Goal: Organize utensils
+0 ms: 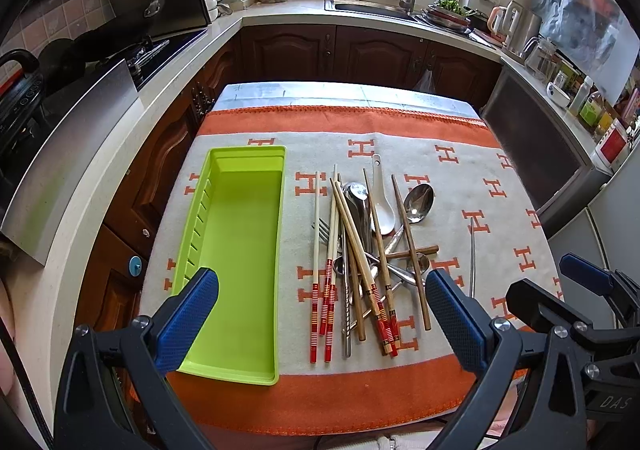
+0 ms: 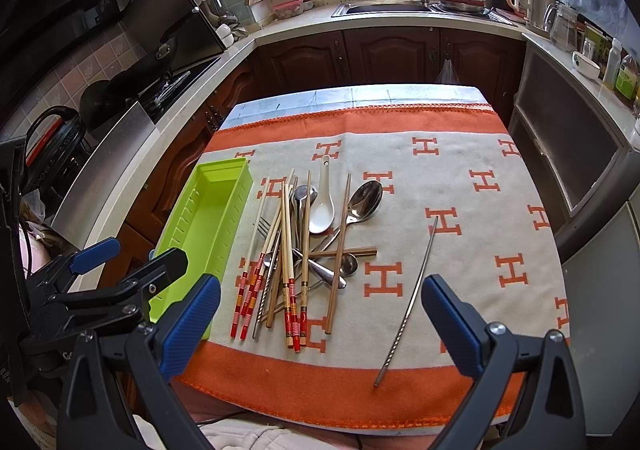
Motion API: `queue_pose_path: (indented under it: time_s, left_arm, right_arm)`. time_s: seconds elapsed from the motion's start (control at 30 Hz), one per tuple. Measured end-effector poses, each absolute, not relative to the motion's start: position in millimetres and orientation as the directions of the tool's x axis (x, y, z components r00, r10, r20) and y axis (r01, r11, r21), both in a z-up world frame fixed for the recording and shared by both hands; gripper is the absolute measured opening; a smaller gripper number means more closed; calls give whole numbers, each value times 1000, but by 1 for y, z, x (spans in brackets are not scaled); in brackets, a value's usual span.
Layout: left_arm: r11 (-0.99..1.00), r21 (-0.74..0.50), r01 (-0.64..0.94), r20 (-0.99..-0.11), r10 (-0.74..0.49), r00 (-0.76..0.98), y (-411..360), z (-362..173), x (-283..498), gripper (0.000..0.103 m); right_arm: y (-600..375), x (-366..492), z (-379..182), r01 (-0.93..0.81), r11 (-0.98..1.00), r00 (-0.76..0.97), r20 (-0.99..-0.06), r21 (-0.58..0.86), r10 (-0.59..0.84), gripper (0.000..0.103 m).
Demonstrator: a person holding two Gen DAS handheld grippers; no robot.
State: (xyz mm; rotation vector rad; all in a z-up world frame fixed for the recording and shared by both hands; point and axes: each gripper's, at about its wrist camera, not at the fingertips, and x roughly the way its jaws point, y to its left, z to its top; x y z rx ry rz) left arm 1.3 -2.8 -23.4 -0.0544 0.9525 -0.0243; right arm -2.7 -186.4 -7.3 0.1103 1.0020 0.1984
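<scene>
An empty lime-green utensil tray (image 1: 236, 250) (image 2: 204, 217) lies at the left of the cloth-covered table. To its right sits a jumbled pile of chopsticks (image 1: 352, 270) (image 2: 286, 262), with a white ceramic spoon (image 1: 382, 205) (image 2: 323, 205), a large metal spoon (image 1: 418, 201) (image 2: 362, 201) and a fork (image 1: 322, 228) among them. One metal chopstick (image 2: 412, 298) (image 1: 472, 258) lies apart on the right. My left gripper (image 1: 322, 320) hovers open over the near edge, between tray and pile. My right gripper (image 2: 320, 324) is open too, above the pile's near ends.
The table carries a grey cloth with an orange border (image 1: 320, 398) (image 2: 340, 390). Dark wooden cabinets (image 1: 360, 53) and a counter with a sink (image 1: 376, 9) ring the table. A stove with pans (image 1: 120, 49) is on the left, appliances (image 2: 568, 129) on the right.
</scene>
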Motion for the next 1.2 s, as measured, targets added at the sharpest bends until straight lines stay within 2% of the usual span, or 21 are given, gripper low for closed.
queue_pose_path:
  time_s: [0.97, 1.2]
  left_arm:
    - [999, -42, 15, -835, -43, 548, -12, -28, 10, 102]
    - [999, -36, 38, -844, -51, 534, -19, -35, 29, 102]
  right_arm:
    - [-187, -2, -16, -101, 975, 510, -832, 196, 220, 101]
    - [-205, 11, -20, -71, 970, 488, -841, 231, 235, 96]
